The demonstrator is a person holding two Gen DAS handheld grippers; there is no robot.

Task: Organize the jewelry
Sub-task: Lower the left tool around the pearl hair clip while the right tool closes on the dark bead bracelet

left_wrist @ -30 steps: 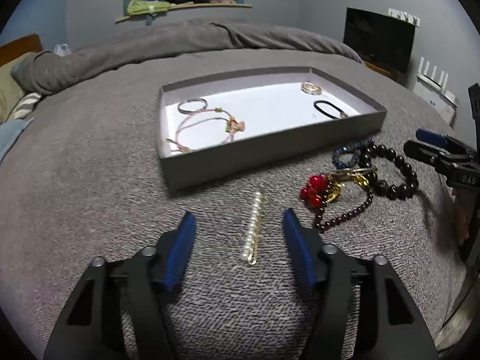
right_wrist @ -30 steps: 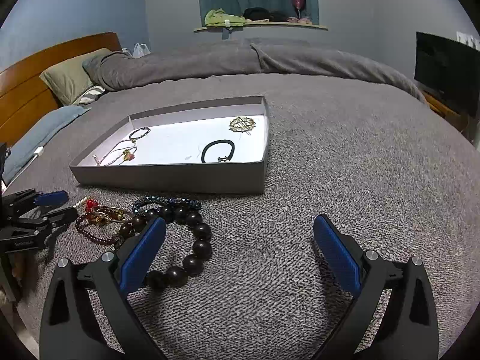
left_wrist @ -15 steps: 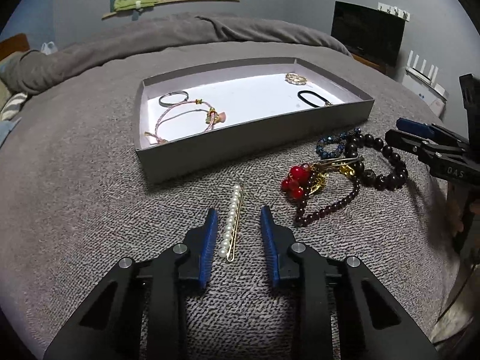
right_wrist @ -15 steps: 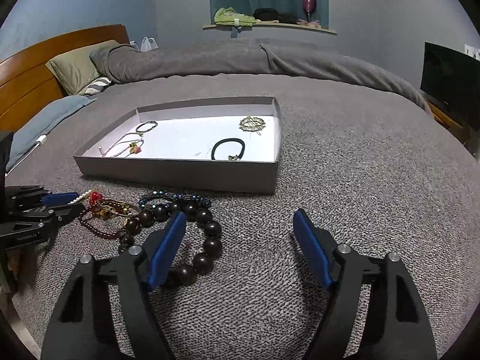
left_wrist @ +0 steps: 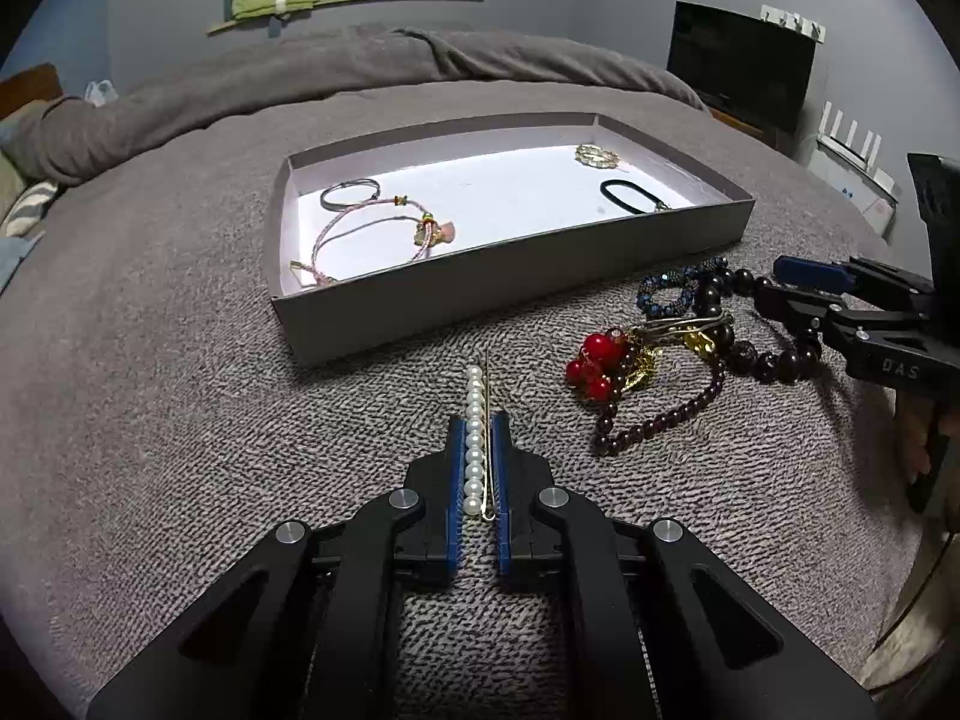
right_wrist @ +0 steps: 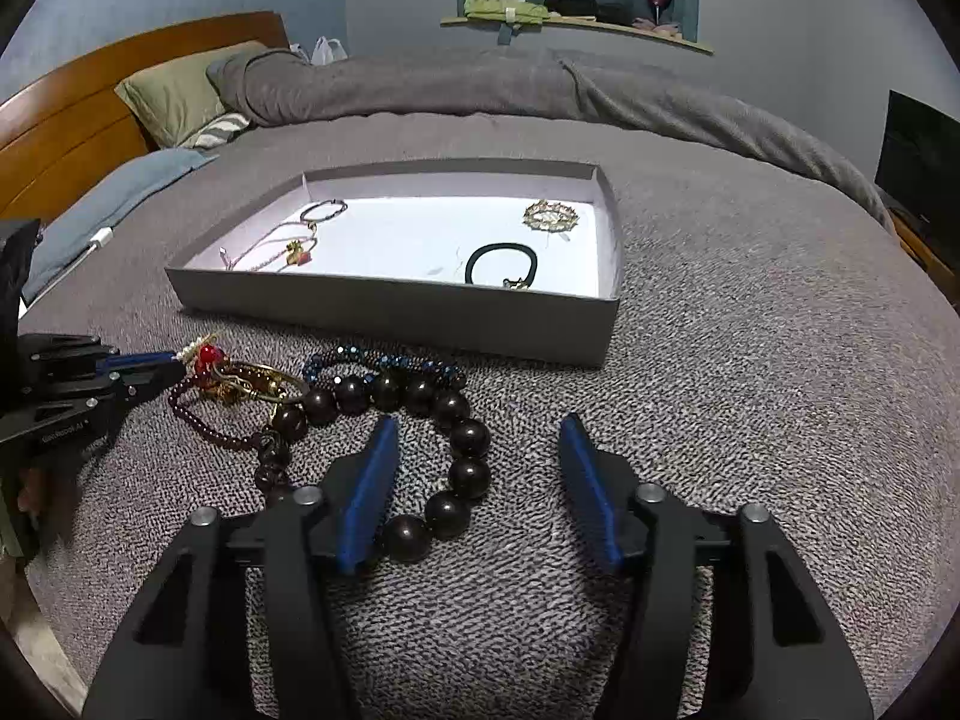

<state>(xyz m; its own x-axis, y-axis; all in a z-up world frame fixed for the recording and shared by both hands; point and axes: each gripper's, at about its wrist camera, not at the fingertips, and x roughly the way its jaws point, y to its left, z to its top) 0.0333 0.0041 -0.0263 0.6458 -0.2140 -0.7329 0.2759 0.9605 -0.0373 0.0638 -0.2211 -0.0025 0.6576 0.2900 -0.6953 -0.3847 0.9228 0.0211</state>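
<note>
One pearl hair clip (left_wrist: 478, 420), lying on the bedspread (left_wrist: 180, 420) just before the tray's (left_wrist: 492, 306) near wall, is pinched by the closed left gripper (left_wrist: 478, 420), while the right gripper (right_wrist: 474, 450) is held wide open and empty beside the dark bead bracelet (right_wrist: 462, 462); a lift into the tray is judged next.

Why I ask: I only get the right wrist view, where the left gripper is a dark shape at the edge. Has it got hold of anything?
Observer: Yes. In the left wrist view the left gripper is shut on a pearl hair clip, a single row of white pearls on a gold bar, pinched lengthwise between the blue pads.
Operator: Is that clip tangled with the pile of bracelets?
Observer: No. It lies apart from the red bead cluster, with bare grey blanket between them, and its free end points toward the near wall of the tray.
</note>
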